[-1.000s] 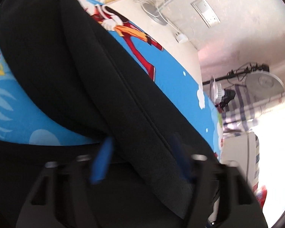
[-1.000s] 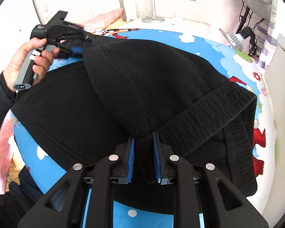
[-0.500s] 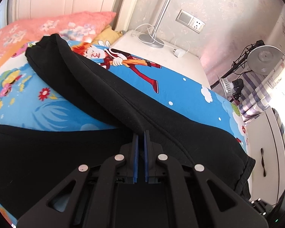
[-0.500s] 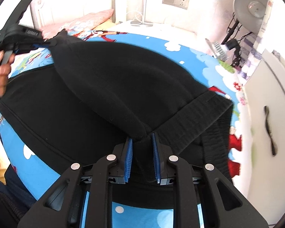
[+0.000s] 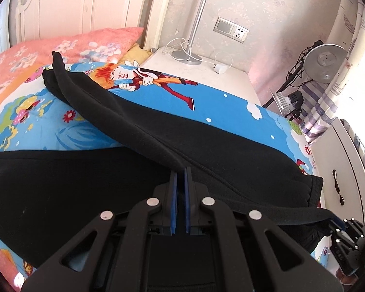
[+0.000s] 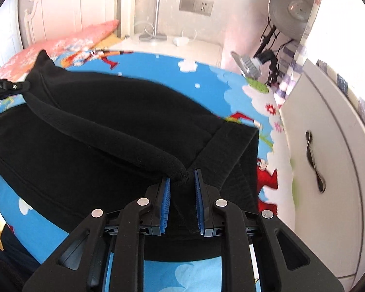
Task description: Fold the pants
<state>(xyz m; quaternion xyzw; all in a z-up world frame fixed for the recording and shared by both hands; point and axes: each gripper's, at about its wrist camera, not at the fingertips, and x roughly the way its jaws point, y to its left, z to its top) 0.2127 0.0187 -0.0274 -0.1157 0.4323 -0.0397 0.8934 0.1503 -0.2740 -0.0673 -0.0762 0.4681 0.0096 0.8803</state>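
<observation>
Cartoon bedsheet [image 5: 231, 112] bears black pants [image 5: 158, 136], leg angled toward pillow [image 5: 68, 48].

No legible text, brand, number or sign is found in either view. Small white lettering is seen on the black left claw [image 6: 2, 88] just beside the pants' cuff [image 6: 40, 73], but it is too blurred to be read.

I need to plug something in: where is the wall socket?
In the left wrist view the wall socket sits upper right of centre, on the wall above the nightstand, just right of the lamp pole.
</observation>
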